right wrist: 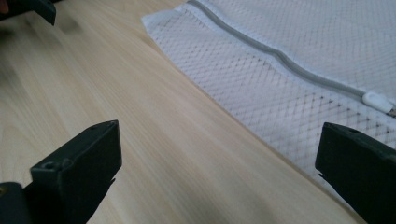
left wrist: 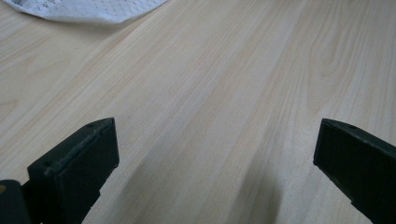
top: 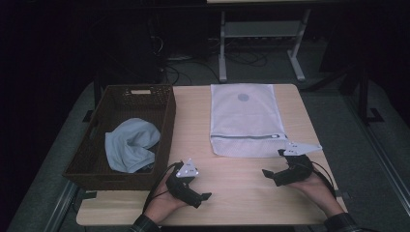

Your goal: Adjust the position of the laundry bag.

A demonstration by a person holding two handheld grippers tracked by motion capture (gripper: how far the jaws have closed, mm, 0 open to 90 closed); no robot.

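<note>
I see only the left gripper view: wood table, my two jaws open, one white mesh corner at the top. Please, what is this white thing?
Observer: A white mesh laundry bag lying flat on the table, zipper closed along its near end.
Operator: Where is the other gripper?
Observer: The right gripper is open, just before the bag's near right corner, not touching it.
Operator: Is there something to put inside?
Observer: A light blue cloth lies crumpled in a brown wicker basket at the table's left side.
</note>
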